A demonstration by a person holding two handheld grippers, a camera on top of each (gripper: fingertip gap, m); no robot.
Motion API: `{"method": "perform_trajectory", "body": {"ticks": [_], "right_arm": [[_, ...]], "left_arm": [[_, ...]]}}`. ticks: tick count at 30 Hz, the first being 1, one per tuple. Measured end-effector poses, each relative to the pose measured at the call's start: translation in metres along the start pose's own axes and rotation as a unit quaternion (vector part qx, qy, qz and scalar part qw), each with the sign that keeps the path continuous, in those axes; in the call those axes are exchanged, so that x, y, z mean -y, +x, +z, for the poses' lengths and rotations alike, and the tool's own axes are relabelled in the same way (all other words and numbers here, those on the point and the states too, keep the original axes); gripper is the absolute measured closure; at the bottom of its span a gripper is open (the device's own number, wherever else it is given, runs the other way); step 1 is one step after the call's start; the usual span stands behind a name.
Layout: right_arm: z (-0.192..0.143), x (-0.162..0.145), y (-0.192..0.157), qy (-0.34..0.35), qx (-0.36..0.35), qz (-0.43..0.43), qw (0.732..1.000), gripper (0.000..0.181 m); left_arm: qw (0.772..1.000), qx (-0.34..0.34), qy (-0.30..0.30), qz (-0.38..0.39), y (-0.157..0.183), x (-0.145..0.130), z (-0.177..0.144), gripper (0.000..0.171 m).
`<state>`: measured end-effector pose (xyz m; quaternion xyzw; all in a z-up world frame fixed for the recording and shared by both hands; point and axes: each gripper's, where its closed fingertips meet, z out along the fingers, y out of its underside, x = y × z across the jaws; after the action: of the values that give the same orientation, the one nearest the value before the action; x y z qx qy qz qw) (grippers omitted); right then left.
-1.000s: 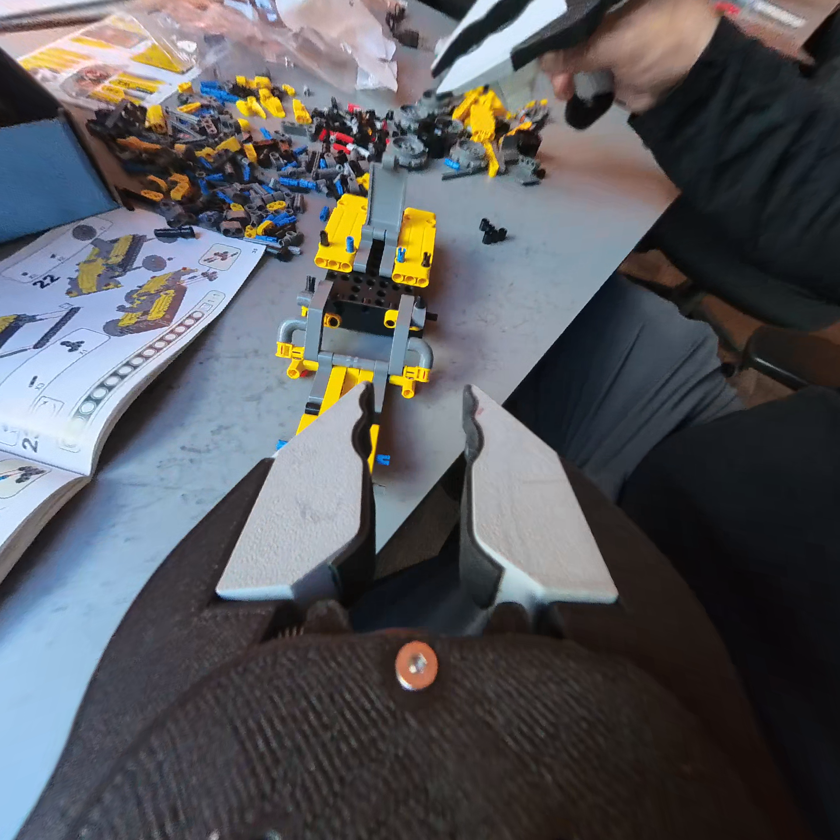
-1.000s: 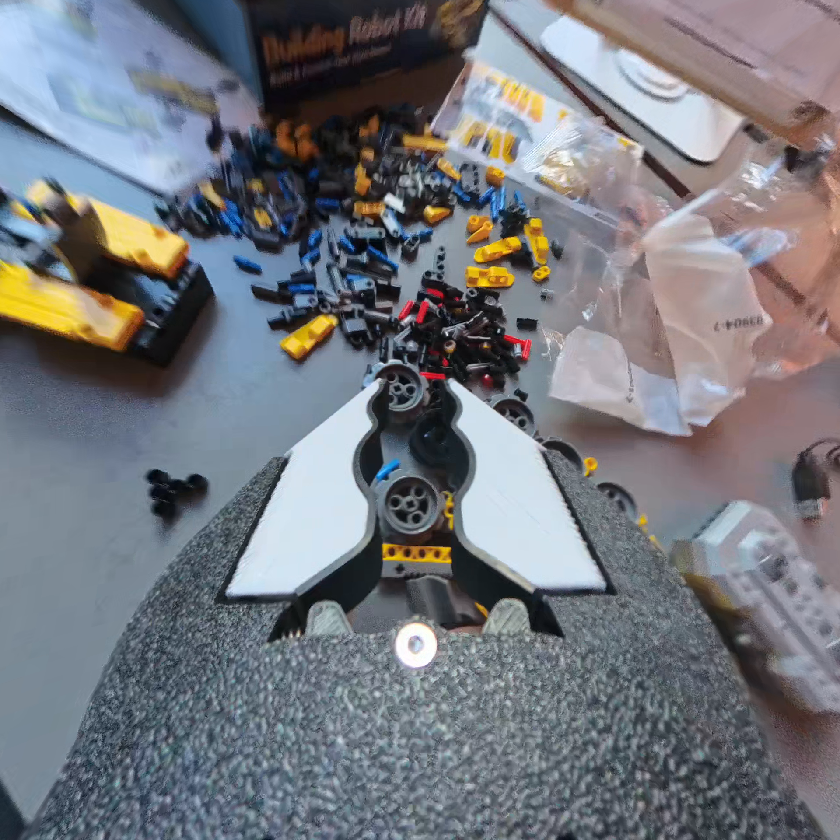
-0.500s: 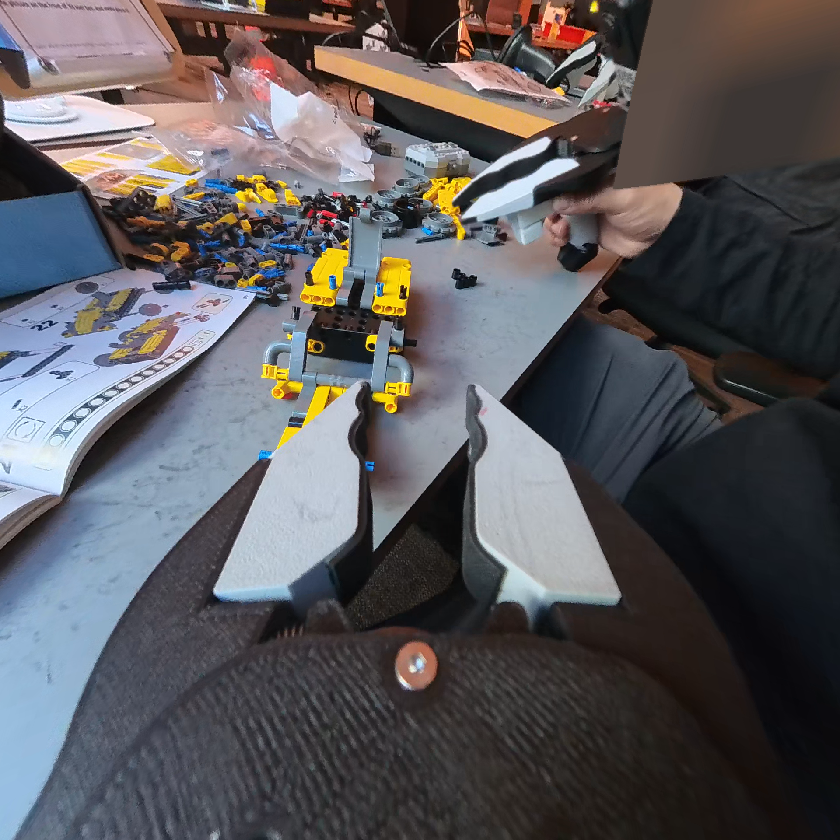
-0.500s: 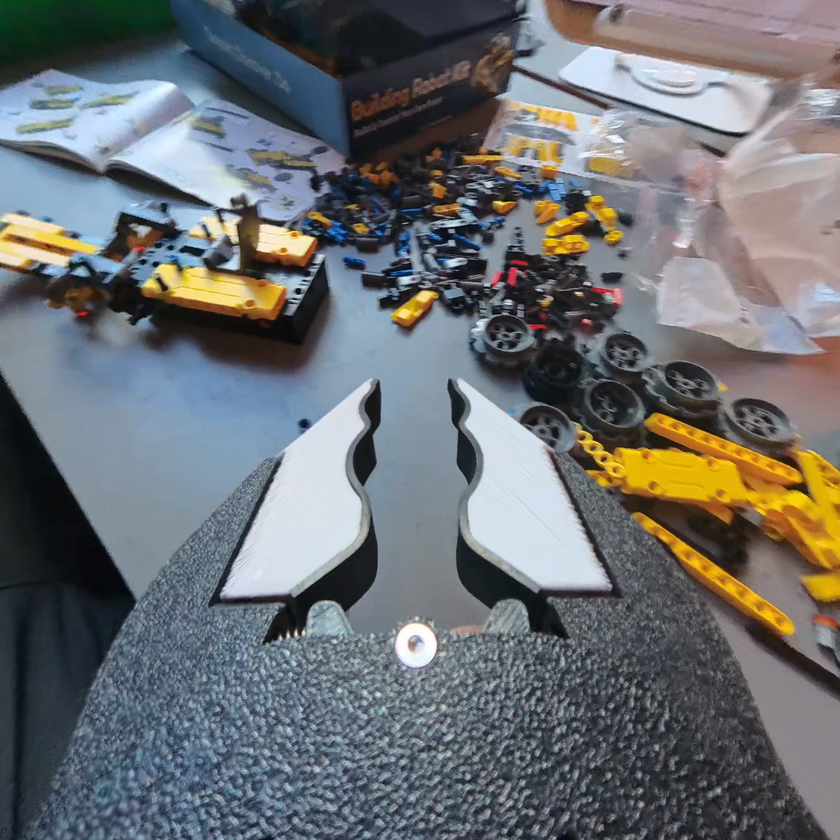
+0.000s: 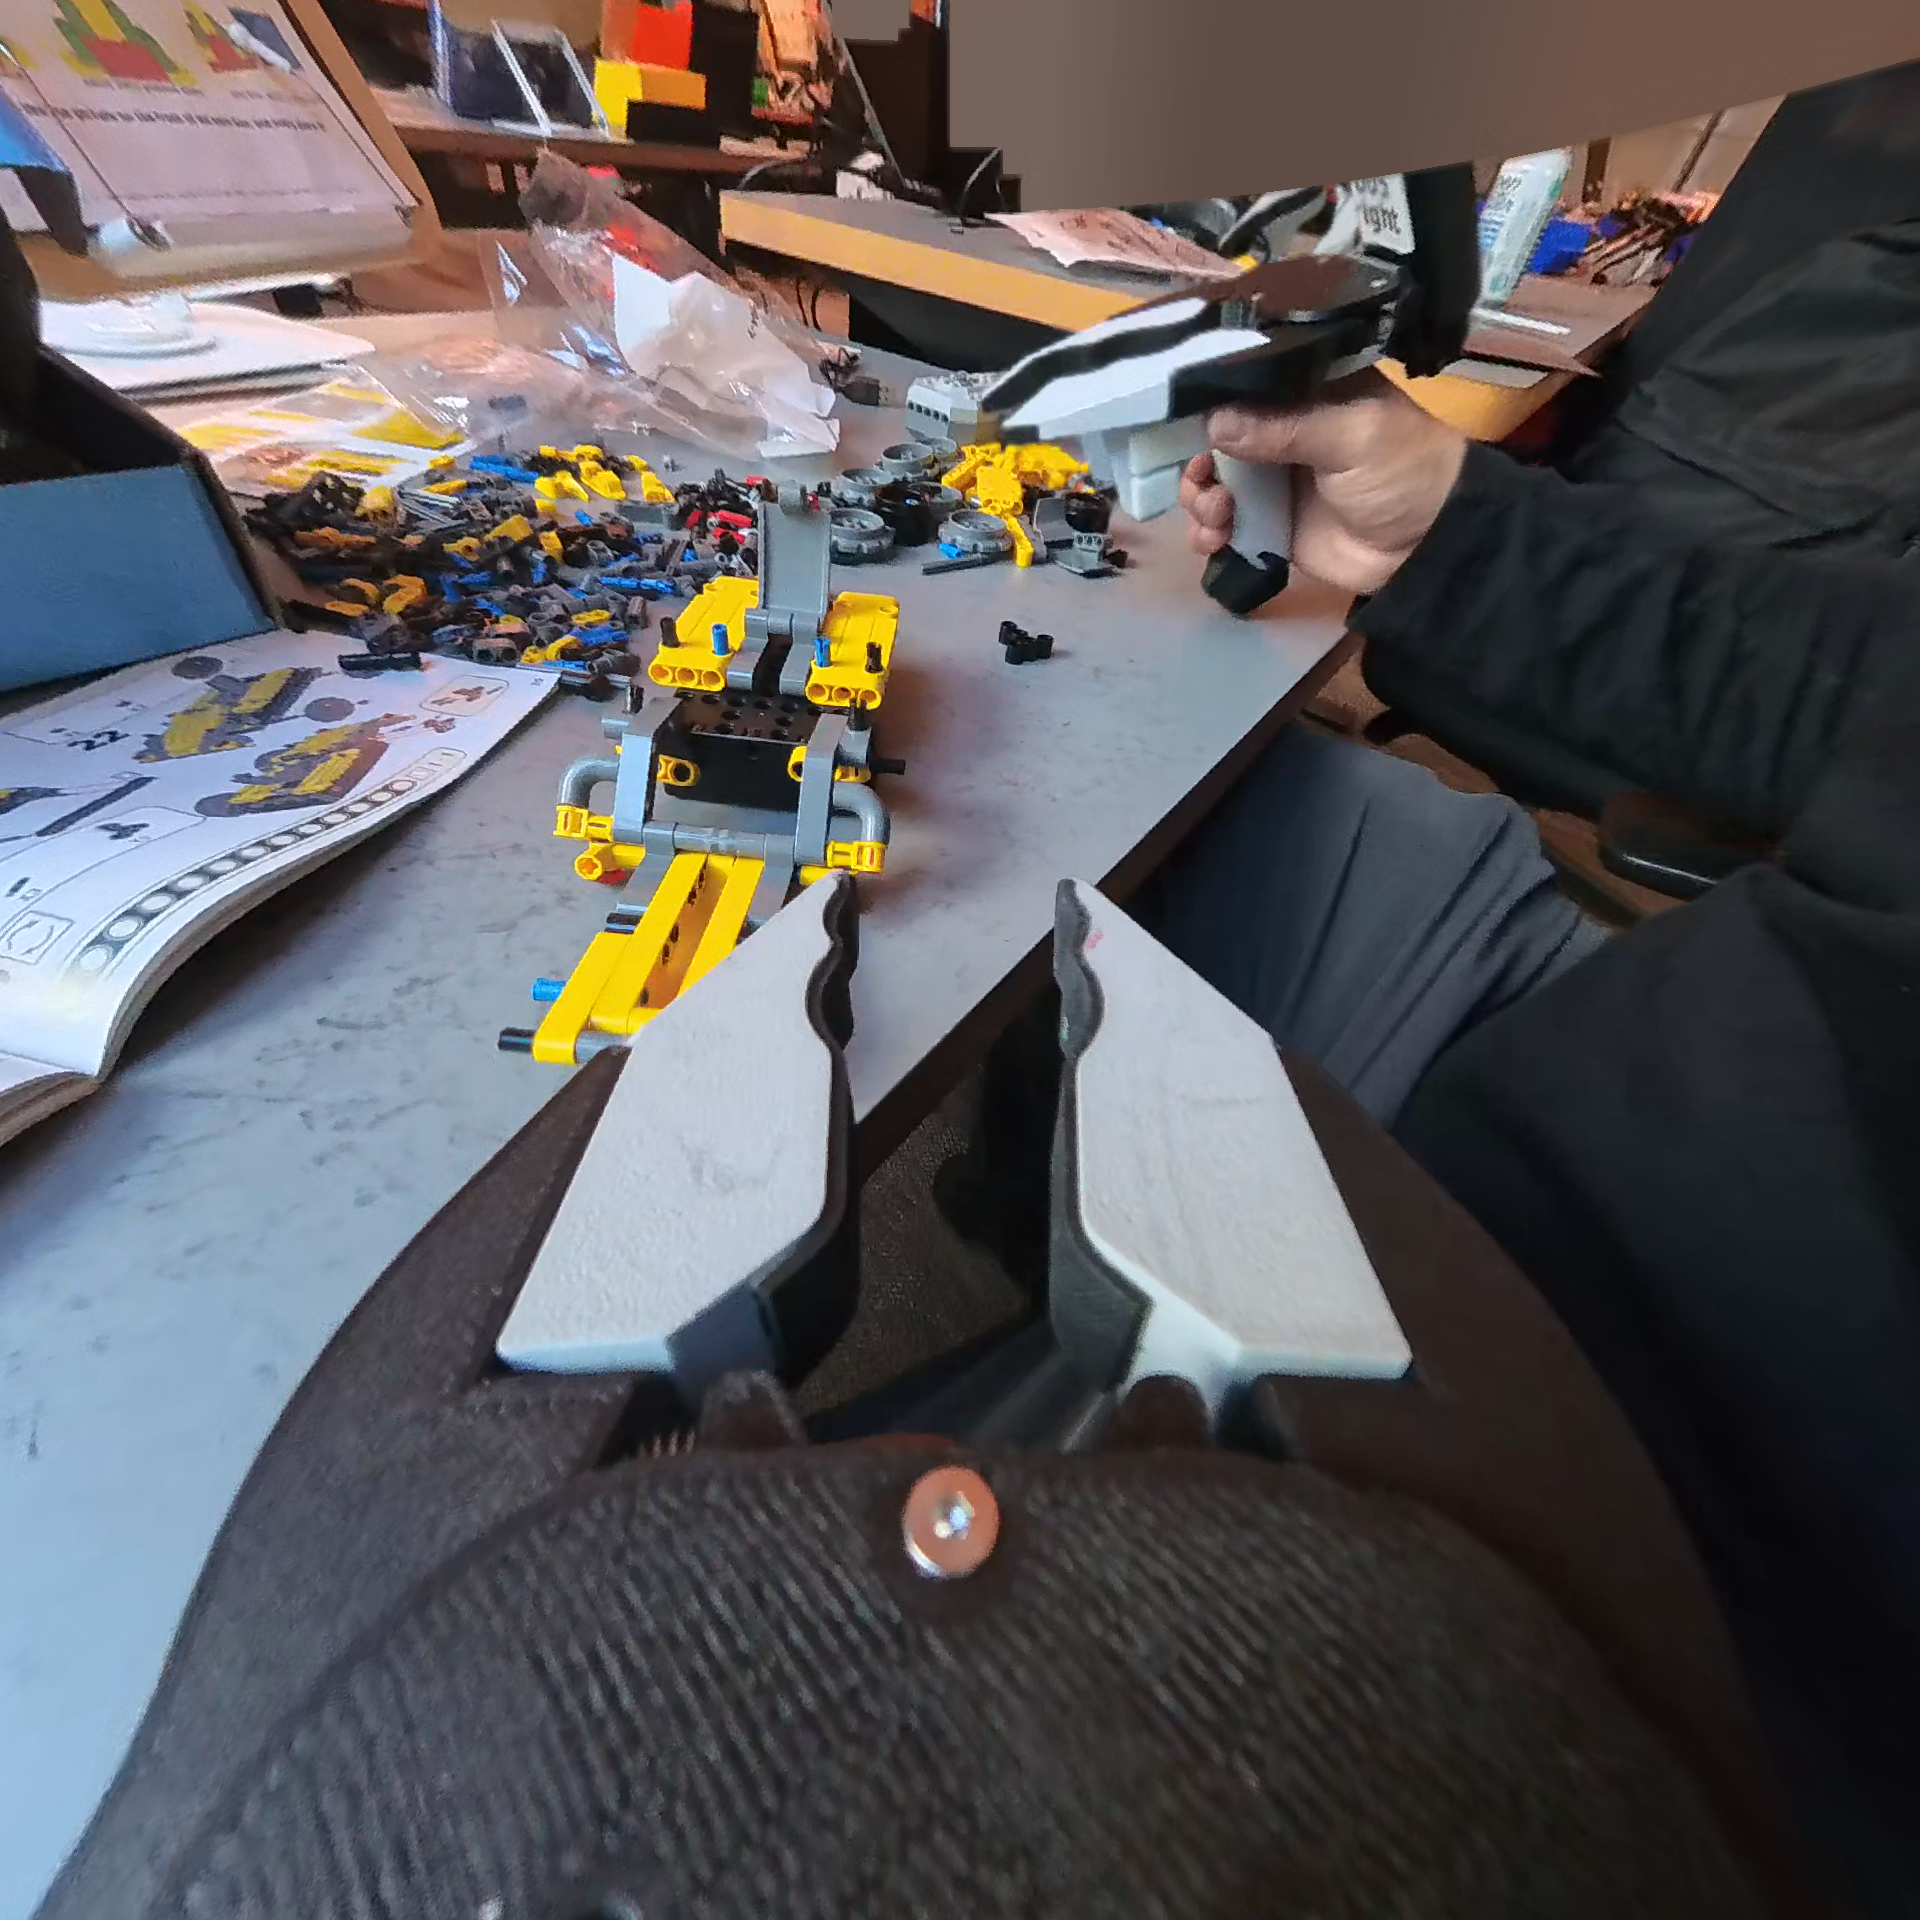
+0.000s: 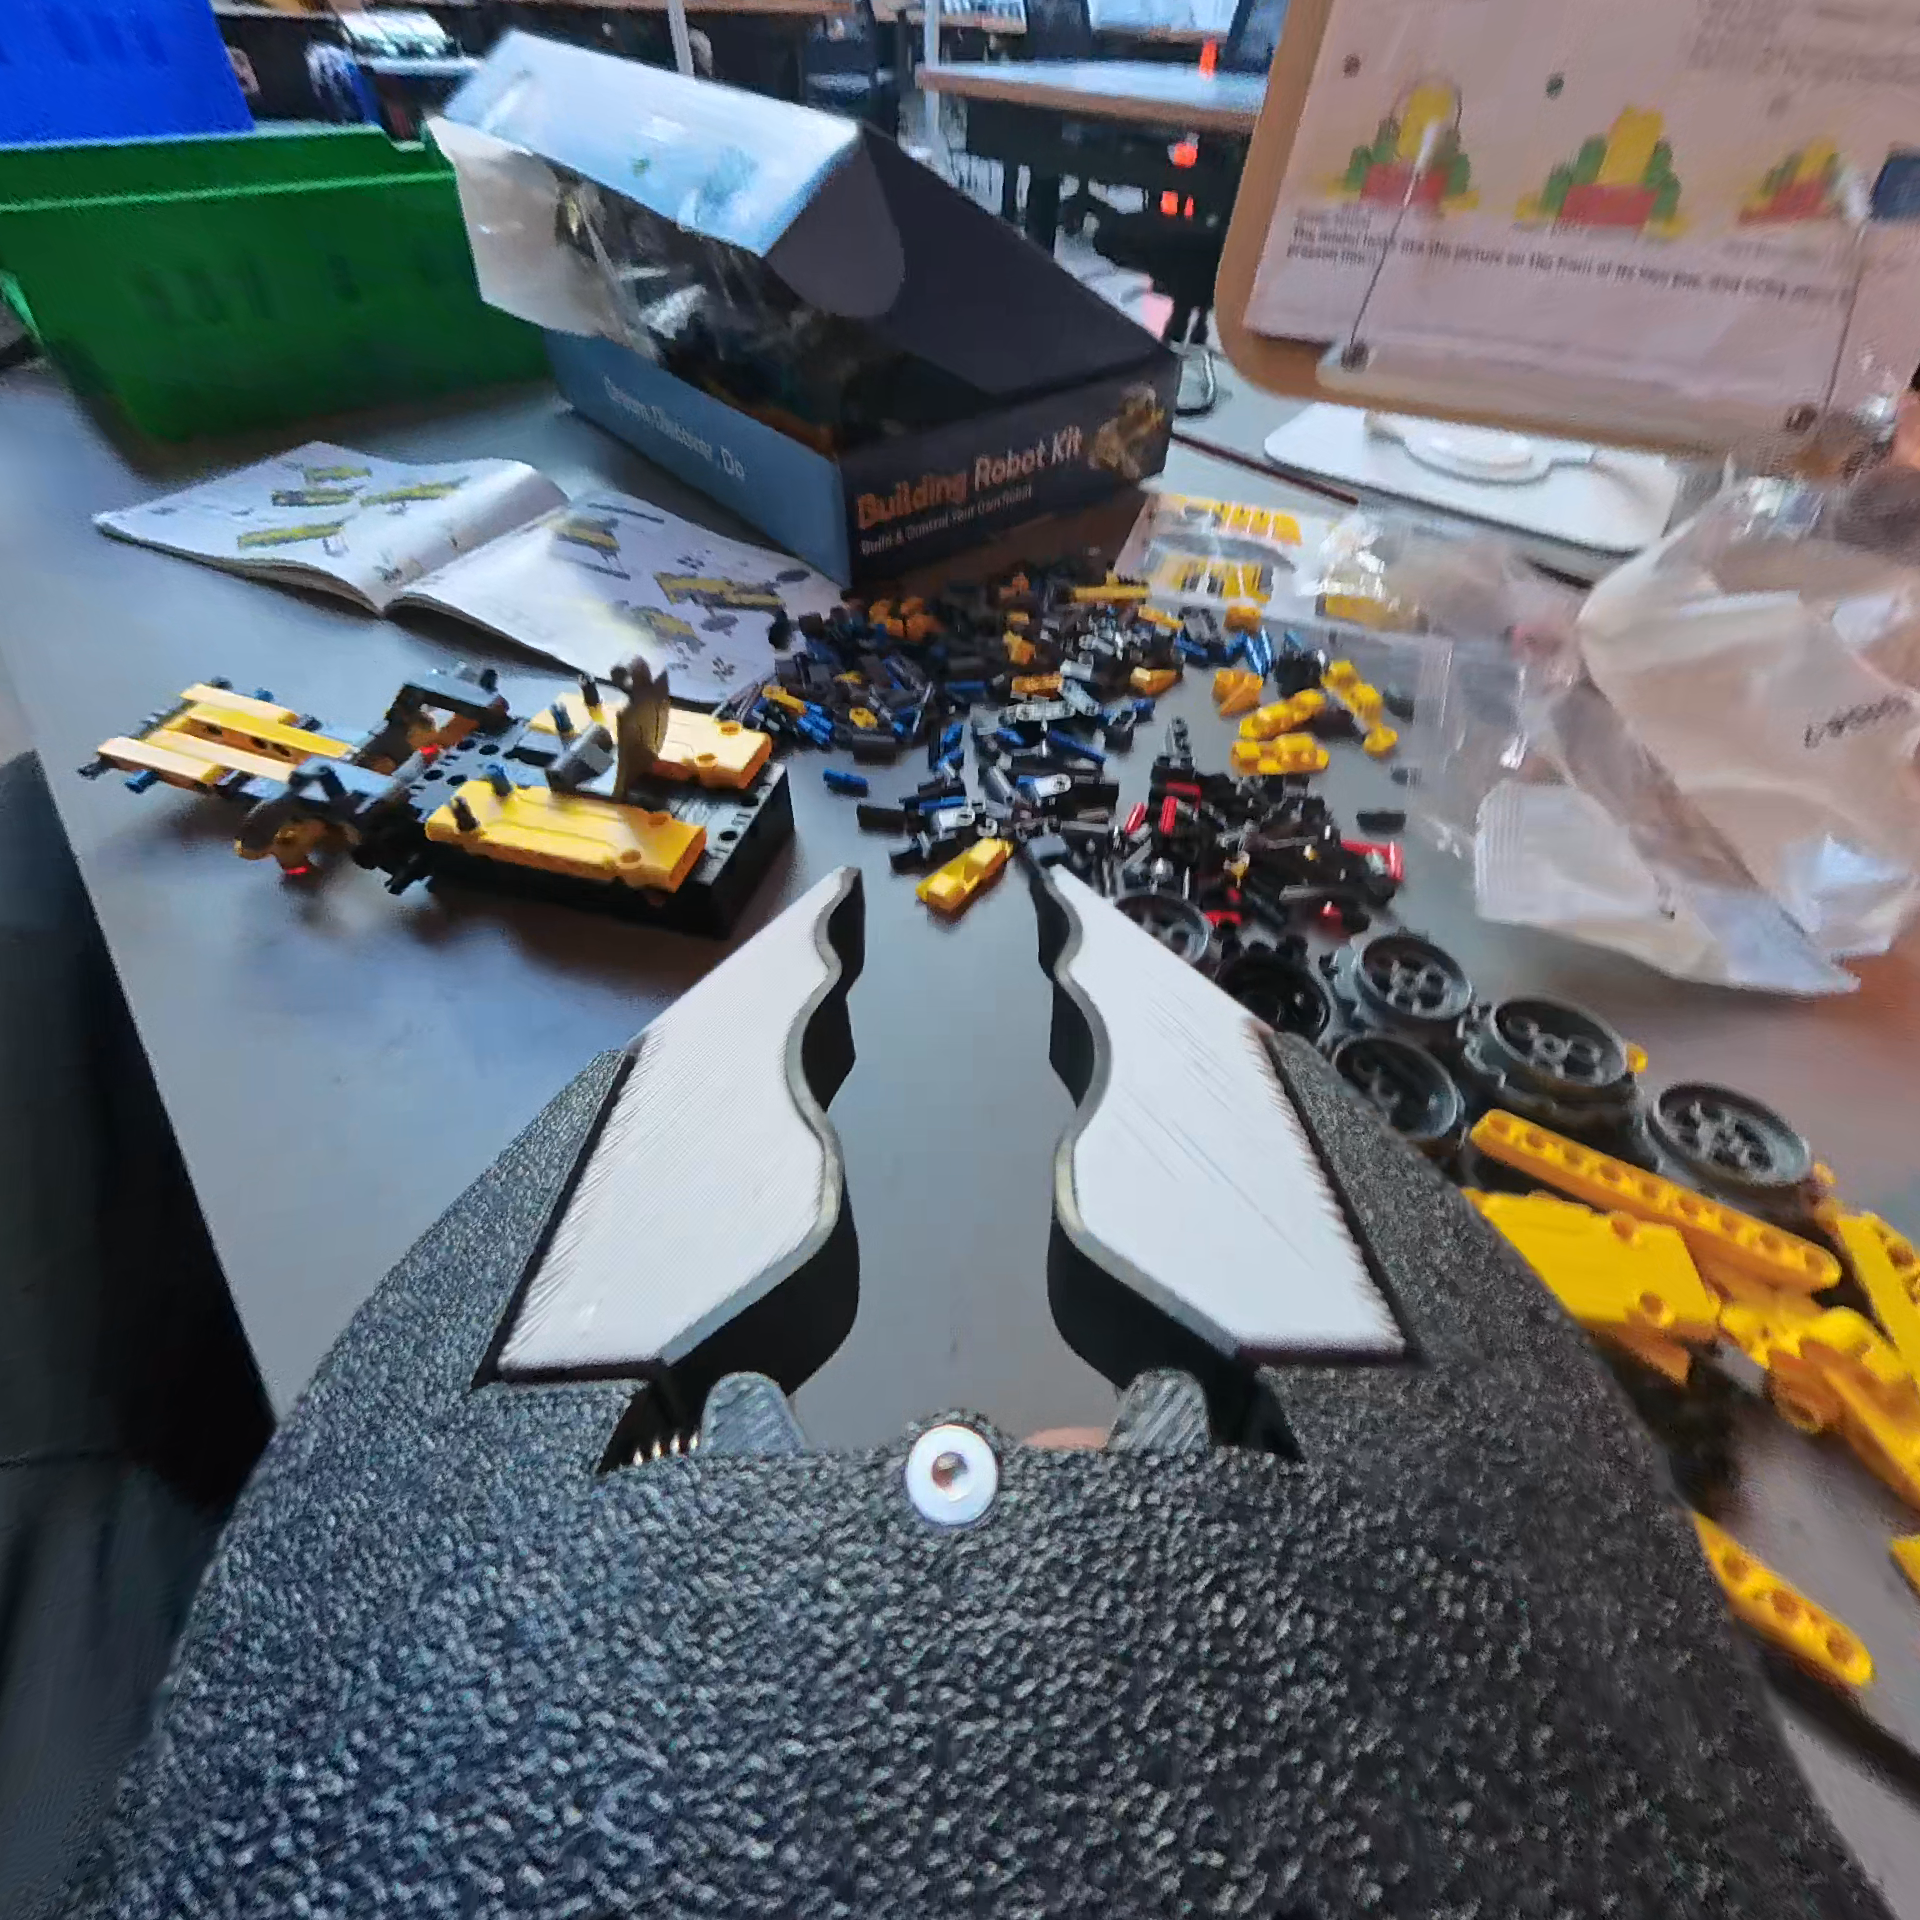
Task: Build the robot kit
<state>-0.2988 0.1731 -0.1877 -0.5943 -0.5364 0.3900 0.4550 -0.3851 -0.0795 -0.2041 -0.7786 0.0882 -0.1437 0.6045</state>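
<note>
The left gripper (image 5: pixel 951 904) hangs empty, fingers apart, over the table (image 5: pixel 260 1195) edge, the yellow brick vehicle chassis (image 5: pixel 727 790) just ahead. The right gripper (image 6: pixel 948 894), also spread and empty, hovers with black wheels (image 6: pixel 1496 1049) beside its right finger, seemingly not touching.

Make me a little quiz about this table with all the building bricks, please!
1. True or false: the left gripper is squeezing a brick.
2. What lies open beside the half-built yellow model? A) an instruction booklet B) a laptop C) a pizza box
3. What round black parts lie just right of the right gripper?

Key:
1. False. Both grippers are open and hold nothing.
2. A. The booklet lies open on the grey table, left of the model in the left wrist view.
3. The wheels, next to loose yellow beams.
</note>
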Motion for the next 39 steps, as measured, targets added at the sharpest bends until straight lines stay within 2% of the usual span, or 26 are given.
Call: {"method": "perform_trajectory", "body": {"ticks": [6,10,14,20,28,33,36,39], "right_arm": [[0.007,0.039,-0.002,0.109,0.011,-0.008,0.994,0.139],[0.013,0.041,-0.008,0.134,0.011,-0.024,0.991,0.139],[0.017,0.036,-0.018,0.12,0.033,-0.041,0.991,0.139],[0.021,0.032,-0.02,0.076,0.08,-0.008,0.994,0.135],[0.035,0.042,-0.017,0.103,0.065,0.012,0.992,0.136],[0.037,0.034,-0.022,0.062,0.085,0.002,0.994,0.137],[0.034,0.026,-0.042,0.013,0.148,0.011,0.989,0.139],[0.044,0.008,-0.064,-0.056,0.182,-0.002,0.982,0.137]], "left_arm": [[0.999,-0.036,-0.016,-0.018,0.0,-0.01,0.004,0.137],[0.999,-0.042,0.007,-0.007,-0.002,-0.002,-0.002,0.138],[1.0,-0.012,0.023,0.0,-0.019,0.002,-0.016,0.138],[0.999,0.0,0.043,-0.027,-0.036,0.001,-0.028,0.138],[0.998,-0.008,0.06,-0.029,-0.045,0.008,-0.019,0.138],[0.997,-0.017,0.06,-0.04,-0.046,0.009,-0.012,0.139],[0.998,-0.014,0.049,-0.049,-0.049,0.005,-0.008,0.138],[0.998,0.0,0.035,-0.043,-0.051,0.0,-0.005,0.139]]}}
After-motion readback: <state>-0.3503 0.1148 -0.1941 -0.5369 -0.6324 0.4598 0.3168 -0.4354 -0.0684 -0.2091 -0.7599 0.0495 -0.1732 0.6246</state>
